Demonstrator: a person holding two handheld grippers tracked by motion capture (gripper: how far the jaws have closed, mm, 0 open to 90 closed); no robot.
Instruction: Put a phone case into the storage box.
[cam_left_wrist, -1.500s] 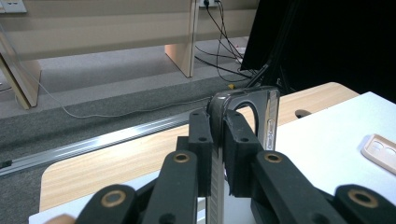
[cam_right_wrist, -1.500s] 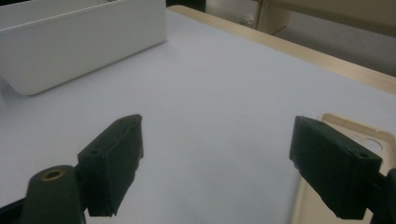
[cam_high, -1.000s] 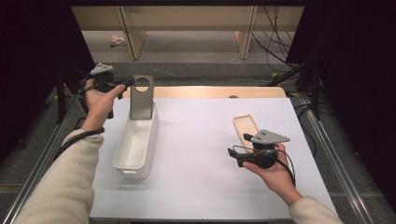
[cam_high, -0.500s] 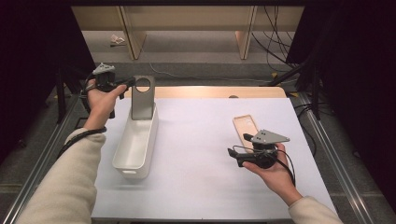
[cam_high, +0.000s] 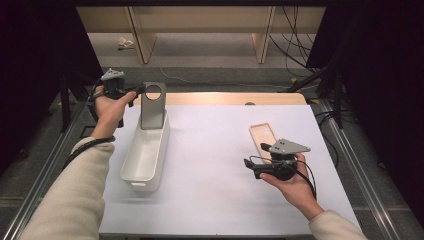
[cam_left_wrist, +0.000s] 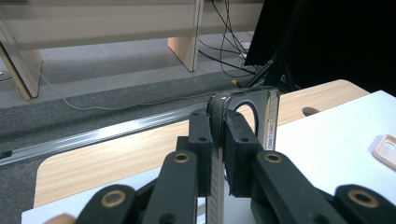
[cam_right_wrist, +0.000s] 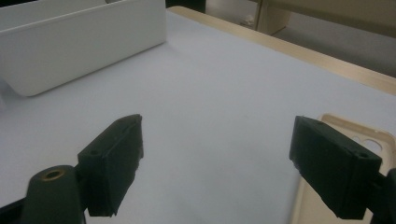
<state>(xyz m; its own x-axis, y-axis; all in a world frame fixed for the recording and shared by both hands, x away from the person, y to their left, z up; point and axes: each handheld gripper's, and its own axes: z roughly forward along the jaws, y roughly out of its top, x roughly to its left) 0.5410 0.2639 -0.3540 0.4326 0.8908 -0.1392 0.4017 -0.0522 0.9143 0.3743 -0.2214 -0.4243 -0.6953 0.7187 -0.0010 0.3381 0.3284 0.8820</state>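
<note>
- Two phone cases on the table (cam_high: 220, 200): a grey case (cam_high: 152, 106) standing upright at the far end of the white bin (cam_high: 145, 157), and a beige case (cam_high: 263, 137) lying flat at the right.
- Left gripper (cam_high: 131, 92), jaws pressed on the top edge of the grey case beside its round camera hole, seen close in the left gripper view (cam_left_wrist: 219, 140).
- Grey case upright, lower end inside the far end of the bin; whether touching the bin floor, not possible to tell.
- Right gripper (cam_high: 250, 164) held low over the table, jaws spread wide and empty, just near the beige case (cam_right_wrist: 336, 140).
- Step in hand, as a judgement: placing or lifting of the grey case at the bin; direction not clear from these views.
- Next move probably calling for a straight, slow vertical path, to avoid catching the bin wall and tipping the bin.
- For the right side: a small advance toward the beige case, then closing on its thin edge.
</note>
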